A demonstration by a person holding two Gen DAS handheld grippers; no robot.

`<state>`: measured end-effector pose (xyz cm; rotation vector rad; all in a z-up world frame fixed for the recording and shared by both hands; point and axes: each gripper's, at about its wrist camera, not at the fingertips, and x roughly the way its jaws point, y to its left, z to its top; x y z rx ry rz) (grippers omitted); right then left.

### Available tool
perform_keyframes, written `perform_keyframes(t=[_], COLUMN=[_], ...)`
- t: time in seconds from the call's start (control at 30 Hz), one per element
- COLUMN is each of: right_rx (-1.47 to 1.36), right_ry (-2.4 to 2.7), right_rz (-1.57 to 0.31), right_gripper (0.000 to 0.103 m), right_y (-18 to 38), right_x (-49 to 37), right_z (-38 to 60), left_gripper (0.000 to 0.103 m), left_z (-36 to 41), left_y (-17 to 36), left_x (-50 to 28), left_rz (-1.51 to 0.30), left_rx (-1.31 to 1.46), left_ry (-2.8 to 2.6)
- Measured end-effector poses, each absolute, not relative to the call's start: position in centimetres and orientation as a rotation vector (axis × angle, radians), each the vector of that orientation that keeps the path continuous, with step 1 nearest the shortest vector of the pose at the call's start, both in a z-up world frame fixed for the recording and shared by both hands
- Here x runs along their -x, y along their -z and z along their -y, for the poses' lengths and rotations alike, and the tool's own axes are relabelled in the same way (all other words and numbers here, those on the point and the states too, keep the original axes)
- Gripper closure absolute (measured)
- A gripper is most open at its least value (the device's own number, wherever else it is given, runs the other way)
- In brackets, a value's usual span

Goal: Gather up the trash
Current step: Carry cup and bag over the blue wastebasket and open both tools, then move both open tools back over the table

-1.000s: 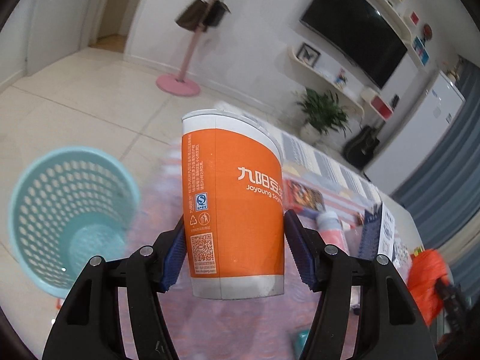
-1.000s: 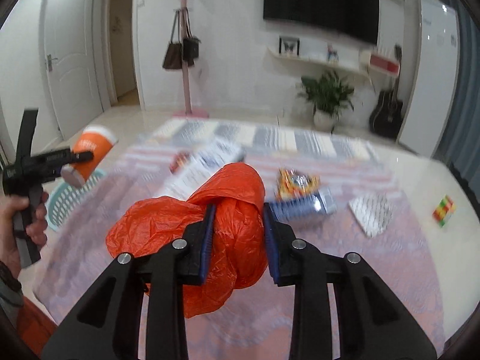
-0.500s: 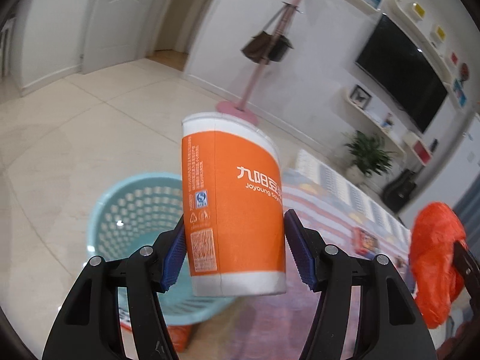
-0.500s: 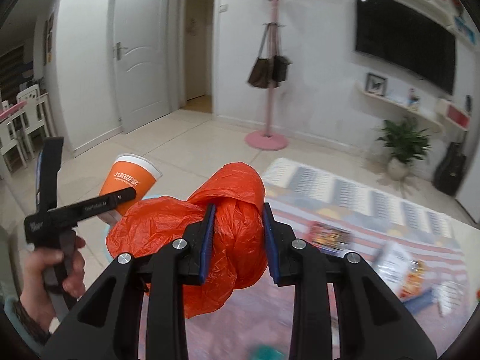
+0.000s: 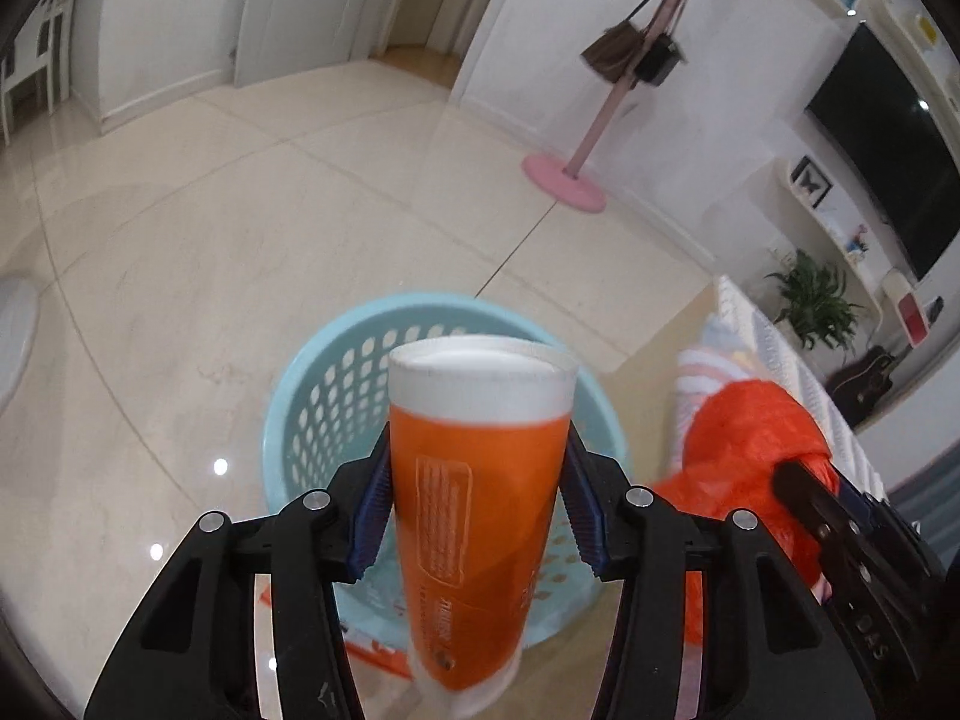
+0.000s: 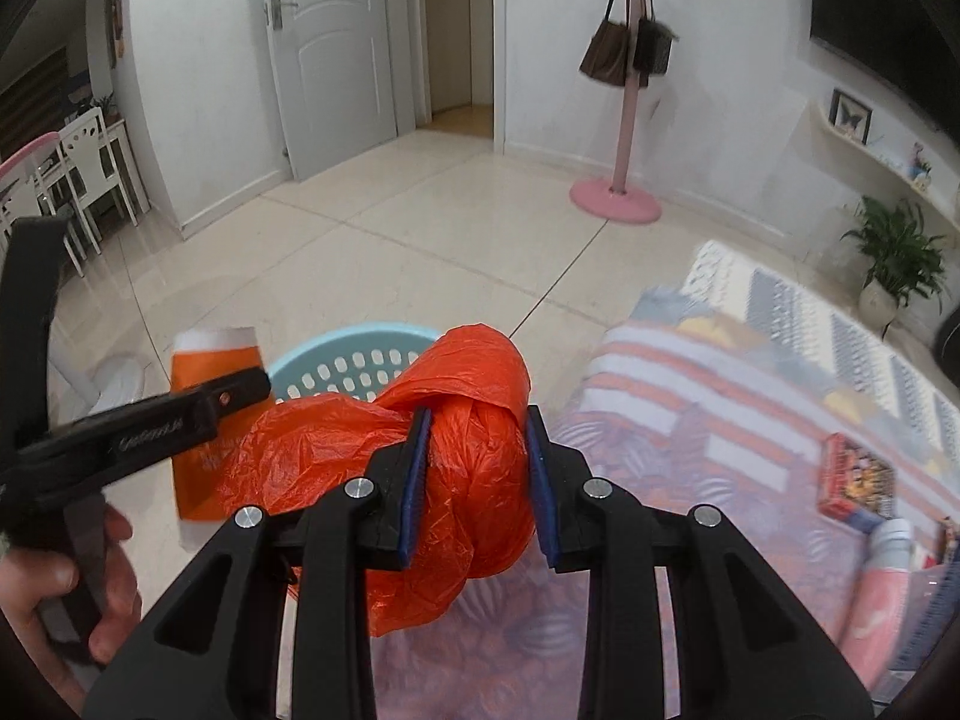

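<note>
With my left gripper [image 5: 477, 504] clamped on the orange cup [image 5: 480, 480] above the blue basket [image 5: 336, 384], I centre before releasing; my right gripper [image 6: 477, 480] pinches the orange bag [image 6: 468, 450] alongside.

Orange cup [image 5: 480, 510], perforated teal basket [image 5: 336, 384]

Orange cup [image 5: 480, 516] hides much of the blue basket [image 5: 312, 396]; cup print blurred

Orange paper cup [image 5: 480, 498], white rim, upright over the blue perforated basket [image 5: 336, 396]. Knotted orange plastic bag [image 6: 462, 456] at its 3 o'clock, basket behind.
</note>
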<state>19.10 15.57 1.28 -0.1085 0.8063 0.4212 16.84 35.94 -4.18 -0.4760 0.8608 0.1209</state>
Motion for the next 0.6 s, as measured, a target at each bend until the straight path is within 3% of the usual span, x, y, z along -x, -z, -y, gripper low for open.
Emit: perform_keyframes(t=[0.23, 0.3, 0.33, 0.37, 0.43, 0.6], right_rx=[0.093, 0.109, 0.117, 0.120, 0.100, 0.072], right_ry=[-0.422, -0.420, -0.420, -0.414, -0.412, -0.403], right_rz=[-0.846, -0.854, -0.861, -0.870, -0.872, -0.845], right_gripper=[0.075, 0.071, 0.059, 0.050, 0.048, 0.048], right_y=[0.7, 1.0, 1.2, 1.5, 1.6, 0.7], right_x=[-20.9, -21.0, -21.4, -21.5, -21.7, -20.9], right_z=[-17.0, -17.7, -17.8, -18.0, -17.4, -15.6], left_gripper=[0.055, 0.055, 0.054, 0.044, 0.032, 0.032], left_z=[-36.6, -36.7, -36.7, -36.6, -36.5, -36.6], left_y=[4.1, 4.3, 4.4, 4.3, 4.1, 3.2], left_x=[-16.7, -16.7, -16.7, -16.8, -16.6, -16.4], left_rz=[-0.857, -0.863, -0.868, -0.872, -0.865, -0.834], left_rx=[0.473, 0.477, 0.466, 0.455, 0.449, 0.466], left_ry=[-0.114, -0.109, -0.108, -0.115, -0.128, -0.127])
